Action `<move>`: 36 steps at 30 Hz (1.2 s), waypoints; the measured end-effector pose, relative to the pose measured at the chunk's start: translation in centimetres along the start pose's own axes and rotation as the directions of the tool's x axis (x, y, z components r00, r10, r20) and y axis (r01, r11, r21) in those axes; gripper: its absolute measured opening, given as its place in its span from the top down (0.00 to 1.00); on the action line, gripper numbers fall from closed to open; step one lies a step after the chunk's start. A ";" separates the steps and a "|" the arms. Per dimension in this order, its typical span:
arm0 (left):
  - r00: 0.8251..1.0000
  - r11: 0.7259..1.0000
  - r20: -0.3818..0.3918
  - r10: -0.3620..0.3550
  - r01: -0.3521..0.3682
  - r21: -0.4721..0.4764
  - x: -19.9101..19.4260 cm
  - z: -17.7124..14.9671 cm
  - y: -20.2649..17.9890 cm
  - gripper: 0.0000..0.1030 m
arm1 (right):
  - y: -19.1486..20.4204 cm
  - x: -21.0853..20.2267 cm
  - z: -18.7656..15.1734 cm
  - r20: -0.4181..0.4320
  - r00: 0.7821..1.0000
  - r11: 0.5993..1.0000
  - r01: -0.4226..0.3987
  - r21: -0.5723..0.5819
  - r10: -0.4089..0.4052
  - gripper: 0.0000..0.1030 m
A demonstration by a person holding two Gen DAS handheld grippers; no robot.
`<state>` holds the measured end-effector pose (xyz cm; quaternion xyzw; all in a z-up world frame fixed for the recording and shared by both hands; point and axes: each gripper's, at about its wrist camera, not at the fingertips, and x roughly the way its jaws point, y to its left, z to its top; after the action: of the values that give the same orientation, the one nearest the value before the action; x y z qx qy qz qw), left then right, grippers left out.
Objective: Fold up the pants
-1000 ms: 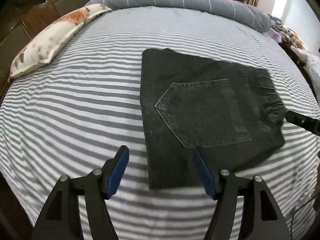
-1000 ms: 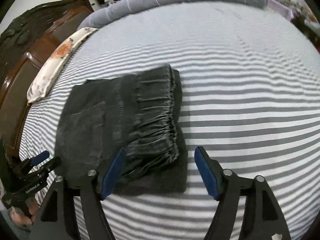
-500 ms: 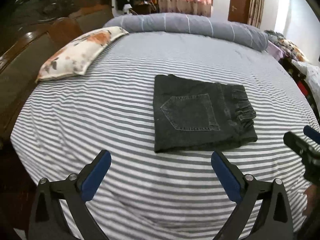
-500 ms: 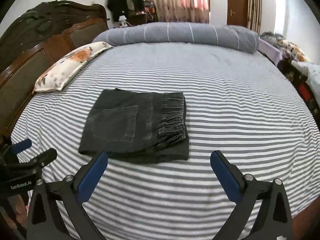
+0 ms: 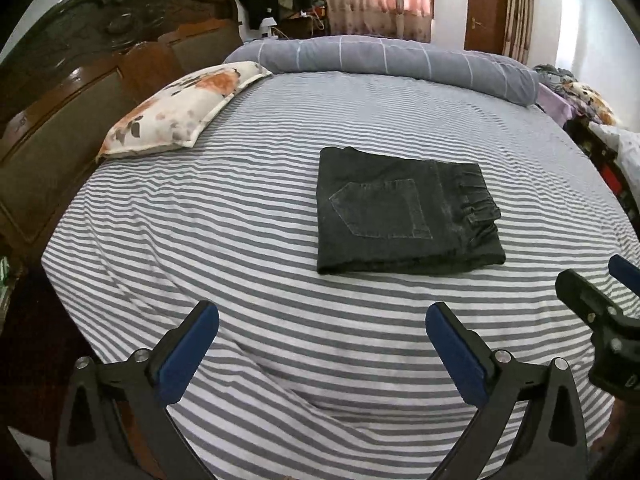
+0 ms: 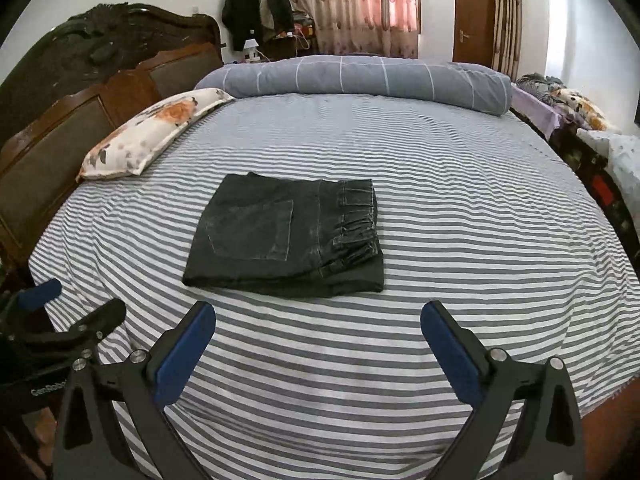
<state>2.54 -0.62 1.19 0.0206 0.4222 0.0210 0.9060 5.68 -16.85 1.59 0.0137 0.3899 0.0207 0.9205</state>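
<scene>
Pants (image 5: 404, 220) are seen folded into a dark rectangle on the striped bed (image 5: 240, 240), back pocket up and waistband toward the right — nothing is touching them. A rolled grey quilt (image 5: 380, 58) is laid along the far edge, and a floral pillow (image 5: 184, 110) is propped by the headboard (image 5: 80, 80). No containers are shown. Compared with a second ago, both tools have been pulled well back from the cloth. The left gripper (image 5: 322, 328) and right gripper (image 6: 318, 326) are held wide apart, empty, above the near edge.
</scene>
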 end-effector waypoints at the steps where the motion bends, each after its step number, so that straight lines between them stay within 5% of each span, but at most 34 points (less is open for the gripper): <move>1: 1.000 1.000 0.000 0.010 -0.010 0.008 -0.1 -0.1 -0.2 0.00 | 0.0 0.0 -0.3 0.002 1.000 1.000 0.008 -0.008 -0.008 0.01; 36: 0.999 1.000 0.025 0.021 -0.021 0.001 -1.3 -1.9 -1.3 0.00 | -0.3 -0.4 -1.5 -0.003 1.000 1.000 -0.018 -0.025 0.017 0.01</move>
<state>0.33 -1.91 0.88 0.0259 0.4107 0.0297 0.9109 4.30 -17.19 0.81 0.0055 0.3909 0.0336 0.9198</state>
